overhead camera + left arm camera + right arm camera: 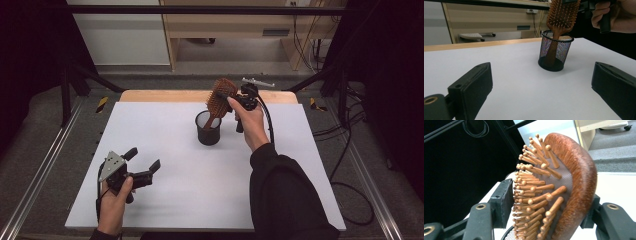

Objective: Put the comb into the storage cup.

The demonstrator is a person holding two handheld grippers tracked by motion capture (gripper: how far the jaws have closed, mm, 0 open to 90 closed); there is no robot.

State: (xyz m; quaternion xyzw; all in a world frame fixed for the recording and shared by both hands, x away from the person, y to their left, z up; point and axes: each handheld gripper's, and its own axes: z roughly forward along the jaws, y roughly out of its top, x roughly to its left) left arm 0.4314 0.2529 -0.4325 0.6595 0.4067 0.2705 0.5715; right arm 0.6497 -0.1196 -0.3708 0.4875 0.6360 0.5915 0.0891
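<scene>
**Hairbrush standing in the mesh cup**

High view: I see the hairbrush [218, 100] with its handle down in the black mesh cup [208, 129] mid-tabletop [175, 190], long axis near upright, head leaning toward my right gripper [229, 98]. My left gripper [145, 161] hovers released, well apart.

Left gripper view: bristles face this camera; head tilts right.

Right gripper view: the jaws straddle the brush head [564, 187]; whether the pads press on it I cannot tell.
</scene>
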